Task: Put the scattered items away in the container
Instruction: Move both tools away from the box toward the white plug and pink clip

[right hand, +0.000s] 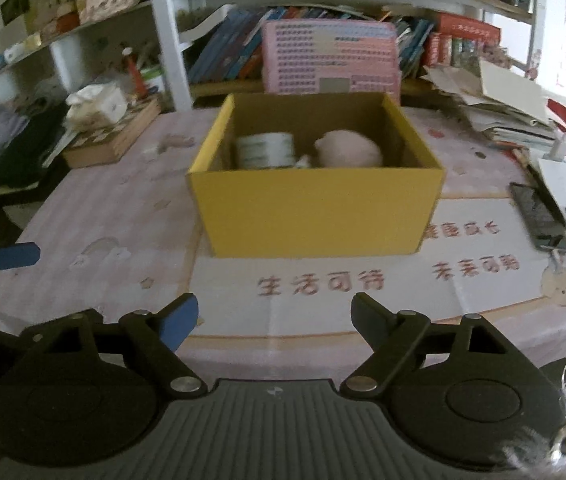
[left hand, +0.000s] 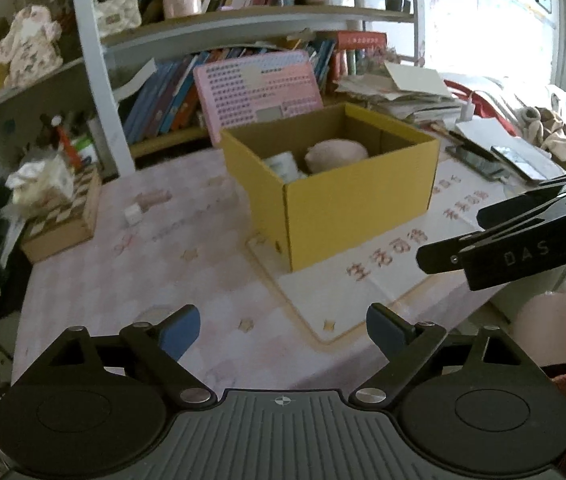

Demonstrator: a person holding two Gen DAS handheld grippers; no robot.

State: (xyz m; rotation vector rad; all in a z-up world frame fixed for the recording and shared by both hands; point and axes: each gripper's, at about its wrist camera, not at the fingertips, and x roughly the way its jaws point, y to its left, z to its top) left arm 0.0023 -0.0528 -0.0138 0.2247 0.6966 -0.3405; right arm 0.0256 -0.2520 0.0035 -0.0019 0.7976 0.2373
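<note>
The yellow box (right hand: 317,208) sits near the middle of the table (right hand: 95,216), square ahead of my right gripper (right hand: 275,320) and off toward one o'clock from my left gripper (left hand: 283,330). Inside it I can see a white roll (right hand: 265,150) at the left and a pale pink rounded thing (right hand: 349,148) at the right, touching or nearly so; what either is exactly I cannot tell.

Both claws are released, jaws spread wide with nothing between them. In the left view the right gripper shows at three o'clock, over the table's near edge.

Around the box the pink cloth looks mostly cleared. One small white block (left hand: 133,213) lies on the table at about ten o'clock from the box in the left view, near a checkered board box (left hand: 63,224) with a crumpled tissue (left hand: 39,182) on it. Two phones (right hand: 539,216) lie at the right edge, by a stack of papers (right hand: 511,112).

I judge the tidying is nearly done, hands between pickups. The next move likely calls for my left gripper to reach for the block, straddle it squarely, and close gently on so small a piece.
</note>
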